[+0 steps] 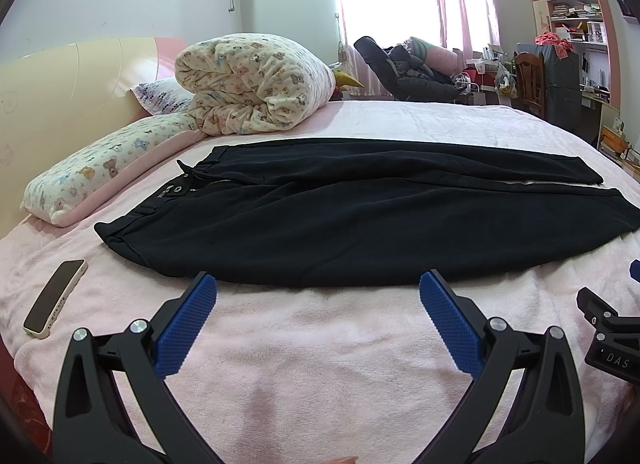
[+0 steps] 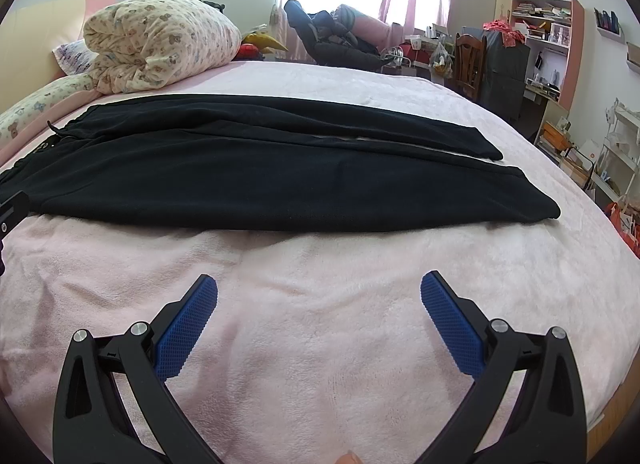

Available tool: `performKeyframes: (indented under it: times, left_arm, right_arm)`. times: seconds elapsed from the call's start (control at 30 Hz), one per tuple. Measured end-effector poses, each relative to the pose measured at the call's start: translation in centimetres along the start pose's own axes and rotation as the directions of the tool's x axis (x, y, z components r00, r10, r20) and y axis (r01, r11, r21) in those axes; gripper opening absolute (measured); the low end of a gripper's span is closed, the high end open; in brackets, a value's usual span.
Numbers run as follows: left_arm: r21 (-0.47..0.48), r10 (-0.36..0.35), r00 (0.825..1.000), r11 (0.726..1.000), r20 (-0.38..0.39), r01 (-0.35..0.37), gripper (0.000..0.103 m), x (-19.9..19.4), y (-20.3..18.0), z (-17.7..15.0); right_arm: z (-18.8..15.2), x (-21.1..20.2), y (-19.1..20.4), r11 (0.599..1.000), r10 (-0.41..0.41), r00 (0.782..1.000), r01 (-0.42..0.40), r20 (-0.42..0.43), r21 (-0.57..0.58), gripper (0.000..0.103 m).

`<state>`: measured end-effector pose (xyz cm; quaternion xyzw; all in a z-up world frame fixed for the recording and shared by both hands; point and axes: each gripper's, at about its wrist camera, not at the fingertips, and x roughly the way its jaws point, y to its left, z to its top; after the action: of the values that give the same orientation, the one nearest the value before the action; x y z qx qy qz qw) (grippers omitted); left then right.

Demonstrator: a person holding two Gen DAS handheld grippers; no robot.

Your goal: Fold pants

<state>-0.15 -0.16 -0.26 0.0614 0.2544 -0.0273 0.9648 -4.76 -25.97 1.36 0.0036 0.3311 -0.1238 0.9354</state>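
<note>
Black pants lie flat across the pink bed, waistband to the left, both legs running right, side by side with a thin gap between them. They also show in the right wrist view. My left gripper is open and empty, its tips just short of the pants' near edge. My right gripper is open and empty over bare blanket, further back from the pants' near edge. Part of the right gripper's body shows at the right edge of the left wrist view.
A phone lies on the blanket at near left. A rolled floral quilt and pillows sit at the head, left. A chair, desk and shelves stand beyond the bed's right side.
</note>
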Motion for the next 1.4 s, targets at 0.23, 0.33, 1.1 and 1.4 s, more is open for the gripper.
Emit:
performKeyframes:
  times: [0.23, 0.33, 1.1, 1.4]
  left_arm:
    - [0.000, 0.000, 1.000, 1.000, -0.001, 0.000, 0.101, 0.0, 0.0, 0.0]
    - [0.000, 0.000, 1.000, 1.000, 0.000, 0.000, 0.101, 0.0, 0.0, 0.0]
    - [0.005, -0.003, 1.000, 1.000, -0.005, 0.003, 0.101, 0.0, 0.1, 0.1]
    - [-0.002, 0.038, 0.999, 0.999, -0.007, -0.038, 0.101, -0.4, 2.6, 3.7]
  right_arm:
    - [0.0, 0.0, 0.0, 1.000, 0.000, 1.000, 0.000, -0.001, 0.000, 0.102]
    - [0.0, 0.0, 0.0, 1.000, 0.001, 1.000, -0.001, -0.001, 0.001, 0.102]
    - [-0.1, 0.4, -0.9, 0.999, 0.032, 0.999, -0.031, -0.031, 0.028, 0.102]
    - [3.8, -0.6, -4.7, 0.993, 0.087, 0.995, -0.083, -0.046, 0.083, 0.102]
